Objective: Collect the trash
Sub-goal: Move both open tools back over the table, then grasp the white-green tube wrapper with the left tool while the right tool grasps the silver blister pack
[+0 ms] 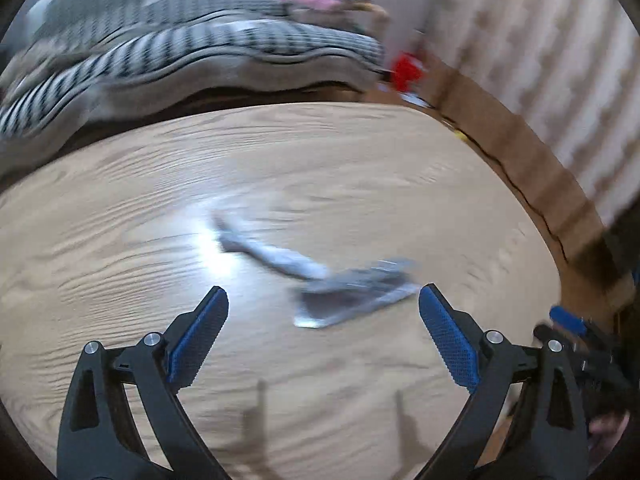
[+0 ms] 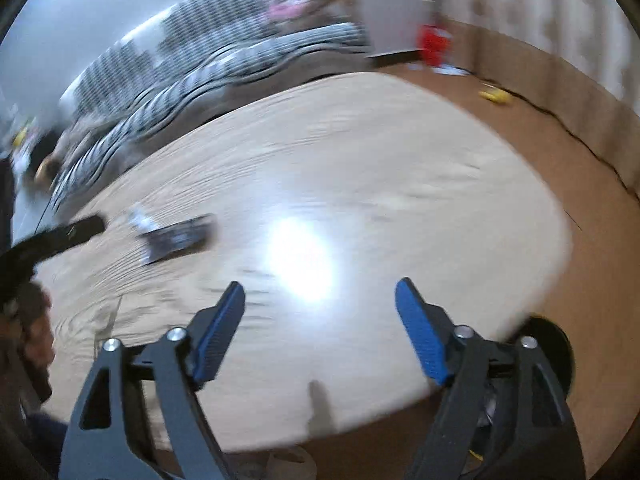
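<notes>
Two pieces of trash lie on the round light-wood table [image 1: 160,200]. One is a flat dark silver wrapper [image 1: 352,296] and the other a crumpled silver strip [image 1: 272,256], touching its far left end. My left gripper [image 1: 322,292] hovers above the table, open, with the flat wrapper lying below and just beyond its tips and nothing pressed between the pads. In the right wrist view, the same wrapper [image 2: 176,238] and strip [image 2: 140,220] sit at the left. My right gripper [image 2: 320,284] is open and empty over bare table near the edge. Both views are motion-blurred.
A sofa with striped cushions [image 1: 240,44] runs behind the table [image 2: 400,160]. On the brown floor are a red object [image 2: 434,46] by the wall and something yellow [image 2: 496,96]. A dark round object [image 2: 554,344] sits below the table's near right edge.
</notes>
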Motion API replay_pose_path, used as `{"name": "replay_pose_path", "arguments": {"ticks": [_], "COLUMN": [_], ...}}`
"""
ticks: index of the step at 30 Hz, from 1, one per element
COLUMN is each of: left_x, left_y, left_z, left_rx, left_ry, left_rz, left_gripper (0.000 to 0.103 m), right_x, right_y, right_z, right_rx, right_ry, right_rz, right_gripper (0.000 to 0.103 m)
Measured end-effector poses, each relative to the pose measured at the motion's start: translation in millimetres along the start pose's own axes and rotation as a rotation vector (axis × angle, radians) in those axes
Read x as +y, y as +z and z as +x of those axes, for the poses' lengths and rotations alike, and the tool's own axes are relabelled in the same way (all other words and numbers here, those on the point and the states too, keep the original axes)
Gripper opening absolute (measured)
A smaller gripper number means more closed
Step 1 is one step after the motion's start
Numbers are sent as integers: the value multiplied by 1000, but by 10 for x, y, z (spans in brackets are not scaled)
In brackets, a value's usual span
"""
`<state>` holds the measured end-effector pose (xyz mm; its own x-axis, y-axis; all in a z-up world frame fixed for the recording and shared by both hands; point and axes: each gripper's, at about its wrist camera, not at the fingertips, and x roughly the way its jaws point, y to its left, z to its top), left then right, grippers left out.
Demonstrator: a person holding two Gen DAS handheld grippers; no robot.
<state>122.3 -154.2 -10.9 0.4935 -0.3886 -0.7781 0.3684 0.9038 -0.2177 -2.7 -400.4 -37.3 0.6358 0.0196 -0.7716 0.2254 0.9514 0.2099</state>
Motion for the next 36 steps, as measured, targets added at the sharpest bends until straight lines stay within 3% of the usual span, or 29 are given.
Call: {"name": "replay_pose_path", "arguments": {"ticks": [3, 7, 12, 15, 21, 24, 27, 28, 29, 33, 35, 36], "left_x": [348, 538, 607, 580, 469, 377, 299, 285, 279, 296, 312, 309], "left_y": [80, 183, 251, 265, 319, 318, 300, 294, 285, 261, 268, 272], "left_z": [21, 214, 602, 735, 870, 910, 903, 894, 887, 847, 790, 771], "left_rx": [0, 25, 59, 64, 44, 33, 26, 28, 32, 55, 51, 52], "left_ry": [19, 26, 57, 69, 141, 195, 226, 220, 213, 178, 161, 157], "left_rz": [-82, -136, -167, -180, -150, -85, -39, -33, -34, -52, -62, -66], "left_gripper": [93, 93, 93, 93, 91, 74, 42, 27, 20, 15, 11, 11], "right_x": [357, 615, 798, 860, 866, 875, 917, 934, 937, 921, 900, 895], "right_y": [139, 331, 501, 556, 547, 577, 579, 576, 569, 557, 570, 576], "right_z": [224, 463, 812, 933, 1139, 1160, 1199, 1211, 1214, 1207, 1147, 1114], "right_rx": [47, 77, 117, 107, 125, 113, 122, 125, 127, 133, 121, 113], "right_ry": [73, 89, 107, 72, 65, 65, 81, 82, 90, 119, 146, 141], "right_rz": [3, 51, 168, 191, 235, 251, 252, 247, 245, 243, 238, 228], "right_gripper": [76, 76, 76, 75, 65, 62, 43, 34, 31, 21, 7, 5]}}
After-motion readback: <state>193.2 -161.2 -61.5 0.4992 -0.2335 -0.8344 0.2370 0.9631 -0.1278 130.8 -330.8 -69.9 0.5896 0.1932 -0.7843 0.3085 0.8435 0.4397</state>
